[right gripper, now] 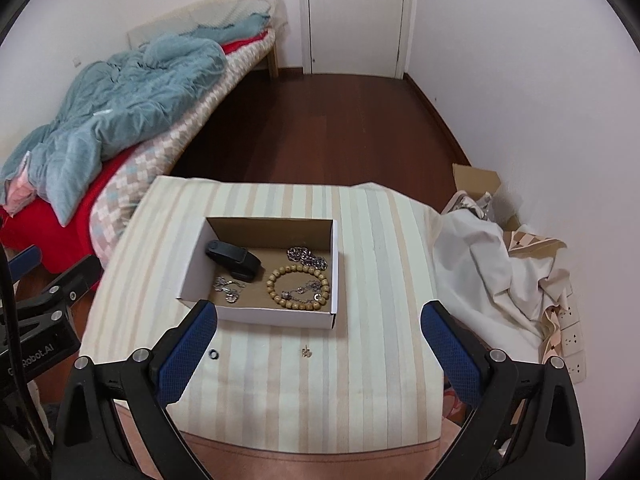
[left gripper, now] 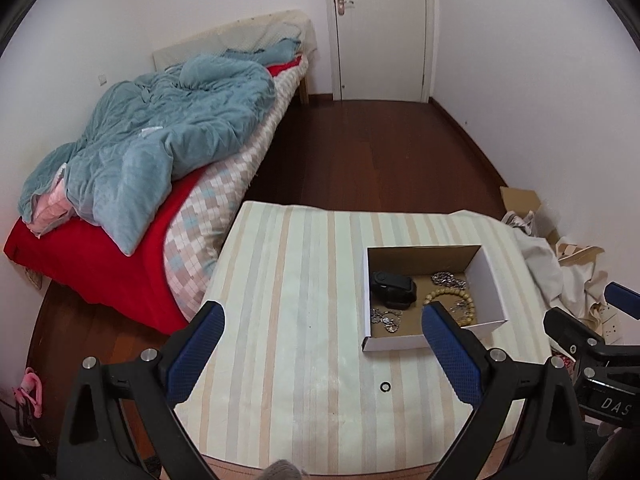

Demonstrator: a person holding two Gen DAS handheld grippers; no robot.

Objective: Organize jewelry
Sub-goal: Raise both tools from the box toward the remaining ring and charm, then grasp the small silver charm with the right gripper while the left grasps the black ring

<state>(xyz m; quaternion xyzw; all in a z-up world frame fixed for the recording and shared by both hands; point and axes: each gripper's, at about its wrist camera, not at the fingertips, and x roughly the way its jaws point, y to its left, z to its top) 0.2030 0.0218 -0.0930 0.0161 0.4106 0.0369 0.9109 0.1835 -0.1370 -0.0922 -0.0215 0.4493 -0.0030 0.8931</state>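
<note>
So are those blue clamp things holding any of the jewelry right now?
No, neither holds anything. The left gripper and the right gripper both hang open above the striped cloth, short of the box.

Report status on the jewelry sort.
Left hand-held gripper open, empty; right hand-held gripper open, empty. Box holds bead bracelet, chains, black band. Ring and small charm loose on striped cloth. Nothing blocking.

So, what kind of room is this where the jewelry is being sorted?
Most likely a bedroom in a home. An unmade bed with a blue-green quilt stands by the wall, there is a closed white door, and the jewelry box sits on a cloth-covered table.
</note>
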